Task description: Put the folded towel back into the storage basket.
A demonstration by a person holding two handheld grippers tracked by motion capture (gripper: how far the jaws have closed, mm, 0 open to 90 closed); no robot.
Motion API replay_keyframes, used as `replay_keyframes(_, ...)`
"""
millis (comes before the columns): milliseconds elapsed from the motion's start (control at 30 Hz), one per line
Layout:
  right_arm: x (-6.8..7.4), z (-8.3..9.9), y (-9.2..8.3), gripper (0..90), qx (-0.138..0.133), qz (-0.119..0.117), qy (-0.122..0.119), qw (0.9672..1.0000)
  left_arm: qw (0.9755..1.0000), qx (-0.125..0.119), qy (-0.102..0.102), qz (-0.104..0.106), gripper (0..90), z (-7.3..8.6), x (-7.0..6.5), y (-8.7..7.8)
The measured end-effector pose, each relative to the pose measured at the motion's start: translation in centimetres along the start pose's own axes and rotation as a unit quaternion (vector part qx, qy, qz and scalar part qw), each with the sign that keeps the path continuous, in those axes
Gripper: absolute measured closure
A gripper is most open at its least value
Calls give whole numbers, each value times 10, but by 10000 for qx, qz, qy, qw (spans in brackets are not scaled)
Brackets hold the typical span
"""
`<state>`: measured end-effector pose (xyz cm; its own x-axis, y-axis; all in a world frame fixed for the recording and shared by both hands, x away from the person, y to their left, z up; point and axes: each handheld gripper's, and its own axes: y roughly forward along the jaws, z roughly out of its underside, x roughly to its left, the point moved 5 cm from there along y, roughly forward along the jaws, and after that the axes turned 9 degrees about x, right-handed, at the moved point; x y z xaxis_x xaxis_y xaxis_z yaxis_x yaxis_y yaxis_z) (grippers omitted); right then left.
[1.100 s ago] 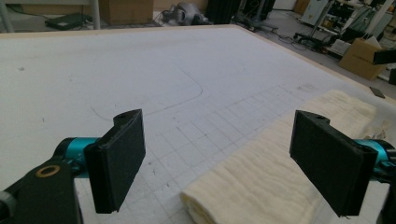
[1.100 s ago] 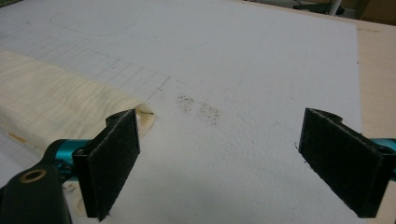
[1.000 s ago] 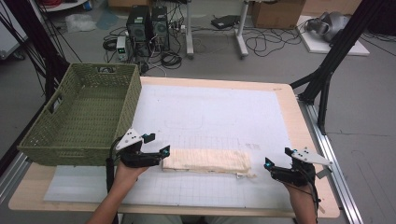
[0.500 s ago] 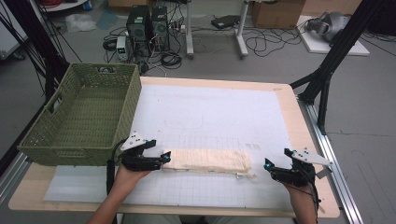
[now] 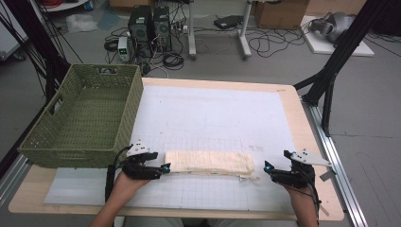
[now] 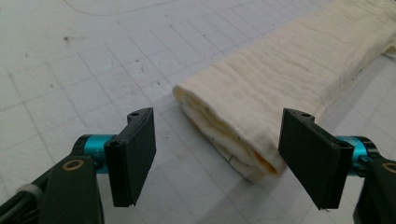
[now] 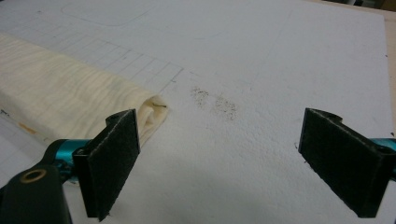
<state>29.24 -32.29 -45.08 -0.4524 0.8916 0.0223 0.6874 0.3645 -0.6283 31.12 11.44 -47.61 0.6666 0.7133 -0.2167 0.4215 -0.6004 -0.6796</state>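
A folded cream cloth lies as a long strip on the white gridded mat near the table's front edge. My left gripper is at its left end. In the left gripper view the cloth's folded end lies between the jaws of that gripper, nearer the right pad. The jaws have just been closing and are still open, with neither pad pressing on the cloth. My right gripper stands open just off the cloth's right end. In the right gripper view that end lies behind the left pad, and the gripper has only mat between its pads.
A green woven basket stands at the table's left, just behind the left hand. Black frame legs rise at the far left and far right. Cables, computer cases and boxes lie on the floor beyond the table.
The left gripper has dropped slightly onto the mat at the cloth's left end, and its jaws stand narrower. The right gripper and the cloth have not moved.
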Motion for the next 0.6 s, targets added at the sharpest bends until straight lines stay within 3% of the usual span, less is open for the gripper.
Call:
replay_keyframes(200,0,1,0,118,24,-10,1,10000,9997,211,105,72,344,2,-4,4)
replay_keyframes(433,1,1,2,118,43,-37,-34,10000,9981,405,426,-166,404,2,-15,7)
replay_keyframes(500,1,1,3,118,47,-44,-59,10000,9967,470,561,-341,404,2,-20,8)
replay_keyframes(600,2,1,4,118,74,-63,-59,9999,9960,486,529,-526,437,2,-23,9)
